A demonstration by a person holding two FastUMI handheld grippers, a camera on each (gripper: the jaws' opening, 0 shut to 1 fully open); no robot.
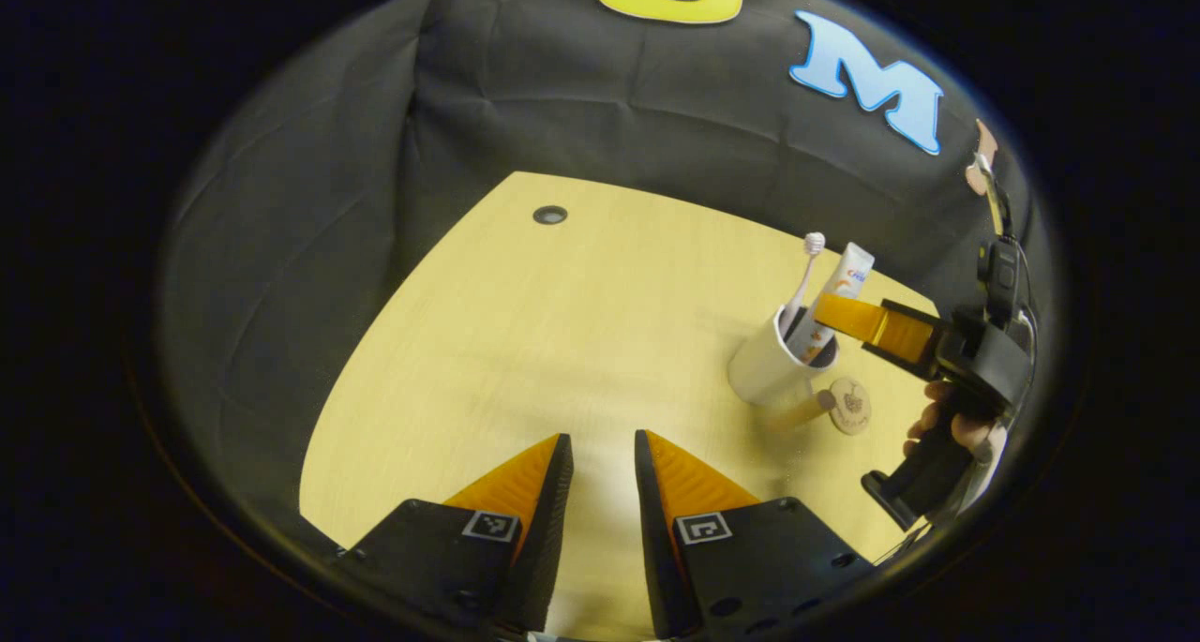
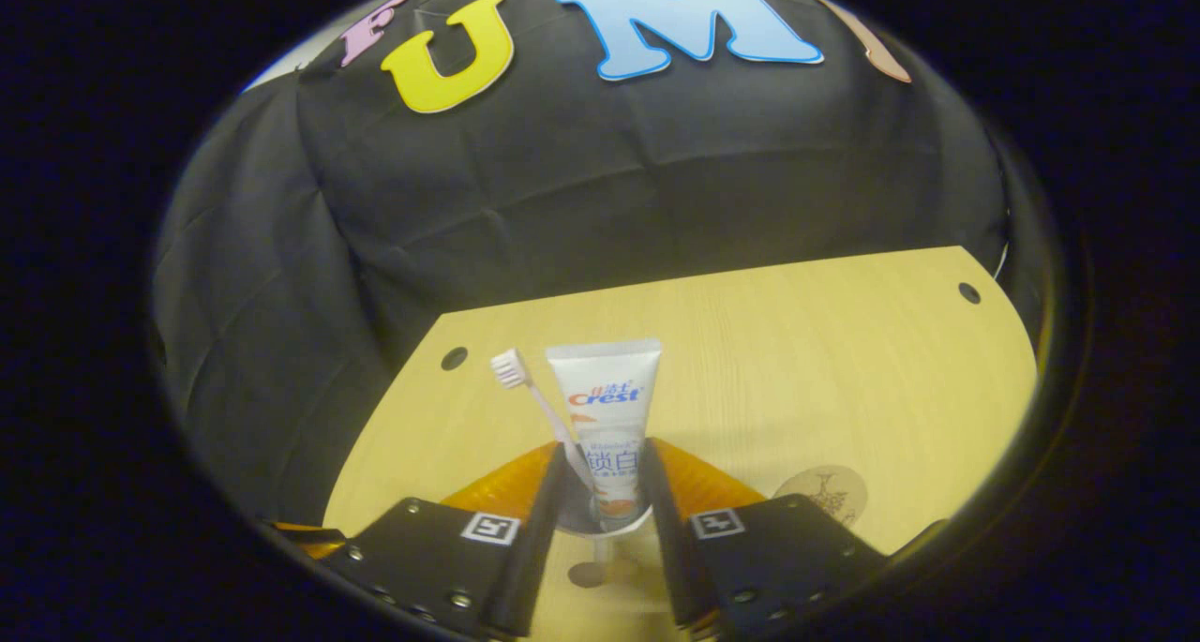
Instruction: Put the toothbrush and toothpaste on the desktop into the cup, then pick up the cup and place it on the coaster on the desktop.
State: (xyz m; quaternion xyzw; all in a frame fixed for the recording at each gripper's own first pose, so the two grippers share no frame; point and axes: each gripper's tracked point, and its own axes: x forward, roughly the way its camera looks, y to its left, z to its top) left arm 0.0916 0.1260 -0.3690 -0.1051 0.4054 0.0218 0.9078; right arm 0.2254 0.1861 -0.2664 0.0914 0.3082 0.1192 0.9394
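A white cup holds a white toothbrush and a white toothpaste tube, both standing up out of it. My right gripper is shut on the cup near its rim, and the cup hangs tilted a little above the wooden desktop. A round wooden coaster lies just beside and below the cup. In the right gripper view the cup rim sits between the fingers of the right gripper, with the toothbrush and toothpaste rising above and the coaster to the right. My left gripper is open over bare desktop.
A hand holds the right gripper at the desk's right side. Small dark holes mark the desktop's far corners. The black cloth wall closes off the back and sides of the desk.
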